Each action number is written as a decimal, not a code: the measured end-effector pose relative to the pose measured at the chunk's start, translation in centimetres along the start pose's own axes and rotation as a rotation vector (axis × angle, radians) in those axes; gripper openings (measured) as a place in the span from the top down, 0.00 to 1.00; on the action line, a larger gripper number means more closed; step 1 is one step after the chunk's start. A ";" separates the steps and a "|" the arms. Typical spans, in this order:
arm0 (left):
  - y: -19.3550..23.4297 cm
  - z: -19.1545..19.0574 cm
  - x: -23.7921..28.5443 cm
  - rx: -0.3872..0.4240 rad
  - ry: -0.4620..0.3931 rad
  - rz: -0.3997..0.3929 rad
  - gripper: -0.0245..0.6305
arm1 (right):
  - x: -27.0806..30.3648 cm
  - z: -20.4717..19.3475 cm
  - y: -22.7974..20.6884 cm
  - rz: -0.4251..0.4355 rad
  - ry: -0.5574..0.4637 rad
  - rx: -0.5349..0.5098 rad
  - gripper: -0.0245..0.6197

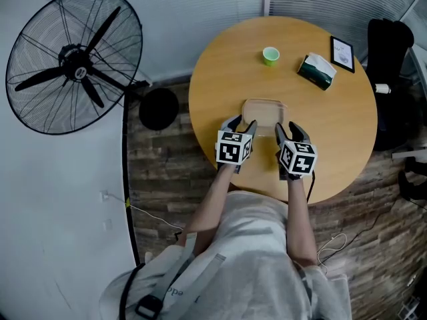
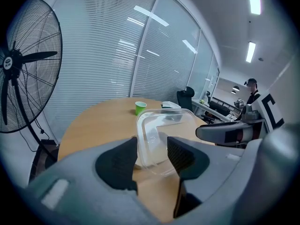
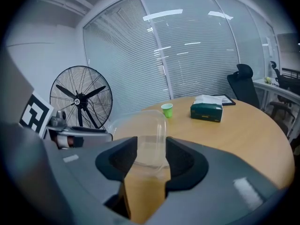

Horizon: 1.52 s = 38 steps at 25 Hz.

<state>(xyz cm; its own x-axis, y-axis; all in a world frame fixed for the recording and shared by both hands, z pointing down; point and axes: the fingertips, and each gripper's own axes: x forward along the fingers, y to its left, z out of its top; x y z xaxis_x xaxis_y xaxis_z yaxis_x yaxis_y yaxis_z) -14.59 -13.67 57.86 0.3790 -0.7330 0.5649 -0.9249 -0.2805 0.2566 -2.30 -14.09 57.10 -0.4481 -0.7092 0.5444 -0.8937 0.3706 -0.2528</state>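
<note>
1. I am looking steeply down on a round wooden table. A clear plastic container lies on it, a little nearer to me than the table's middle.
2. My left gripper is at the container's near left corner. In the left gripper view its two fingers stand apart, and the container's rim rises in the gap between them (I cannot tell whether either pad touches it).
3. My right gripper is at the container's near right corner. In the right gripper view its fingers are also apart, not clamped, with the container's edge between them.
4. The two grippers sit side by side, near each other, both pointing away from me across the table.
5. Farther back on the table stand a small green cup and a dark green tissue box. A black-framed tablet lies just beyond the box.
6. On the floor, left of the table, stands a large black fan.
</note>
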 end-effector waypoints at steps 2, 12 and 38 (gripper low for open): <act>0.0 0.0 0.1 -0.001 -0.001 -0.001 0.64 | 0.0 0.0 0.0 0.001 0.001 -0.002 0.68; 0.1 0.1 0.3 0.001 0.002 -0.003 0.64 | 0.3 0.0 0.0 0.006 0.006 -0.003 0.68; 0.4 0.2 1.6 0.016 0.026 -0.001 0.64 | 1.5 0.2 -0.8 0.012 0.027 -0.001 0.68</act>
<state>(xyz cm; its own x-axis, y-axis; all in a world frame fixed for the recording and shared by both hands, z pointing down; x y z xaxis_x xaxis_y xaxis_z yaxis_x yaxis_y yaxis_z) -14.35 -15.13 58.68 0.3803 -0.7161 0.5853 -0.9248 -0.2914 0.2445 -2.27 -15.55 57.96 -0.4579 -0.6882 0.5627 -0.8883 0.3794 -0.2589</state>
